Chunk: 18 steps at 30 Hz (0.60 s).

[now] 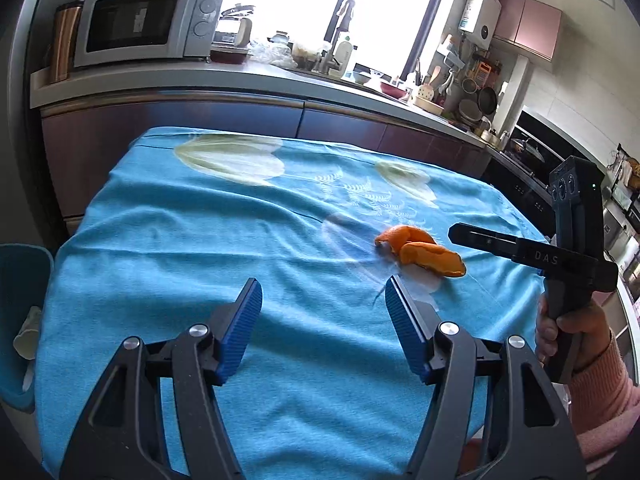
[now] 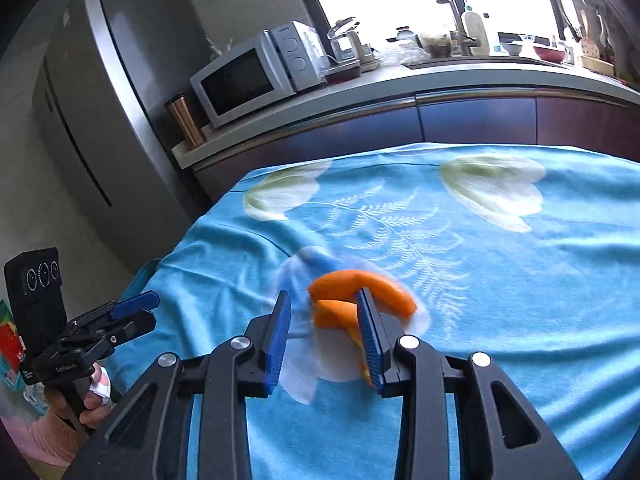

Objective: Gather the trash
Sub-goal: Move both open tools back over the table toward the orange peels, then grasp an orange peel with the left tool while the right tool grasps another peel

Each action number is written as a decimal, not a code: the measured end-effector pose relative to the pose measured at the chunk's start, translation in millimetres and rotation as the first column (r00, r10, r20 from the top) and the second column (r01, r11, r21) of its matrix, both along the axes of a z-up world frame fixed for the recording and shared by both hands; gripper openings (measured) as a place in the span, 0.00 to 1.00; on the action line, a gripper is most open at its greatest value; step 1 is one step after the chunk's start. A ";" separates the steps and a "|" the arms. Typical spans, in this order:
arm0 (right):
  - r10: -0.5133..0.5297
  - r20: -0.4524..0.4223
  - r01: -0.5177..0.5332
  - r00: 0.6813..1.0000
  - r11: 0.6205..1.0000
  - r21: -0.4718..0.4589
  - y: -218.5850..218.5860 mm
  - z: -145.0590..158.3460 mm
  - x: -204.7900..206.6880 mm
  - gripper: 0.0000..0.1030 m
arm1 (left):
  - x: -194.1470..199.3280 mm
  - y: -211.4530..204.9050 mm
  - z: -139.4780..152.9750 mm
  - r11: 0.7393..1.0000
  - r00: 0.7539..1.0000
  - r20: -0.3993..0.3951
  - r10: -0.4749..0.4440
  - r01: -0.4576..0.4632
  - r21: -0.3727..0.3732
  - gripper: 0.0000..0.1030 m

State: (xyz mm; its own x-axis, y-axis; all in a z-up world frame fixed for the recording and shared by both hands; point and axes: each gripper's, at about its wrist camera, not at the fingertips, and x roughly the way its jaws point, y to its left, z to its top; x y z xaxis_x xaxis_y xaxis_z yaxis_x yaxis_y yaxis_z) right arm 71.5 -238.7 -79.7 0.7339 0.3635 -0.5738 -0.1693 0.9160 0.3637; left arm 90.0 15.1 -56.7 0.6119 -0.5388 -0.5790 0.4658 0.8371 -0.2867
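Observation:
Two curled pieces of orange peel lie on the blue flowered tablecloth, right of the middle. My left gripper hovers open and holds nothing, with the peel ahead of its right finger. In the right wrist view the peel sits just past my right gripper. Its blue pads stand apart and do not press on the peel, and the right finger hides part of it. From the left wrist view the right gripper comes in from the right, its tip close to the peel. The left gripper shows at the table's left edge.
A teal bin stands beside the table's left edge. Behind the table runs a counter with a microwave; a fridge stands at its end. A hand in a pink sleeve holds the right gripper.

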 end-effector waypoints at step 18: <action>0.126 -0.035 -0.123 0.991 0.991 0.057 5.2 -25.3 -6.3 0.10 | 8.3 -29.0 -7.9 0.998 0.998 -0.042 -0.054 0.056 0.024 0.62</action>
State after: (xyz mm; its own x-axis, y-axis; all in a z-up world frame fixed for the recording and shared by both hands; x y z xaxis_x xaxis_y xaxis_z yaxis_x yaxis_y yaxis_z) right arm 65.2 -233.4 -105.0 0.6590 0.4822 -0.5772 -0.2659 0.8673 0.4209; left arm 98.3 -13.9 -64.6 0.5573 -0.5560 -0.6166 0.4997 0.8177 -0.2857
